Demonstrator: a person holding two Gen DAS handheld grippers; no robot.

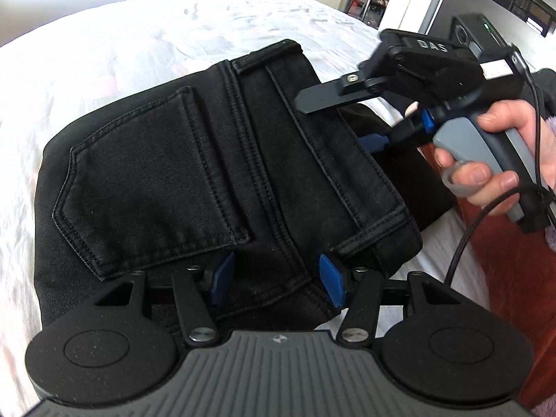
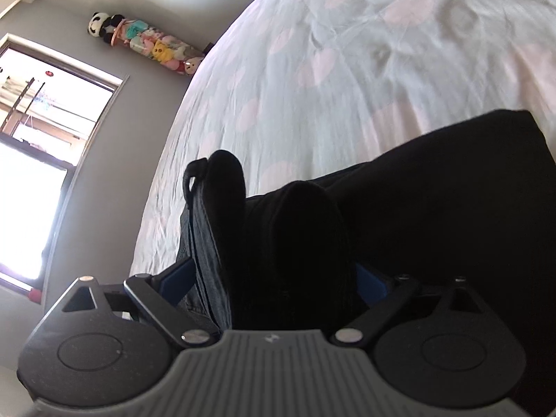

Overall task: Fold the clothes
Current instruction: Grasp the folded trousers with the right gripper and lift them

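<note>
A: Where are the jeans (image 1: 215, 173)?
B: Folded on the bed (image 1: 104, 52), waistband toward five o'clock.
A: The left hand-held gripper (image 1: 274, 274)?
B: Half open, pads astride the seat seam; whether they pinch, I cannot tell.
A: The right hand-held gripper (image 2: 274, 278)?
B: Spread wide around a fold, at three o'clock.

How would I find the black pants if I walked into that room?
Look for the big bed with the pale sheet with faint pink spots. Near its edge lie the folded pants, with a stitched back pocket facing up. They are the only dark thing on the light sheet.
</note>
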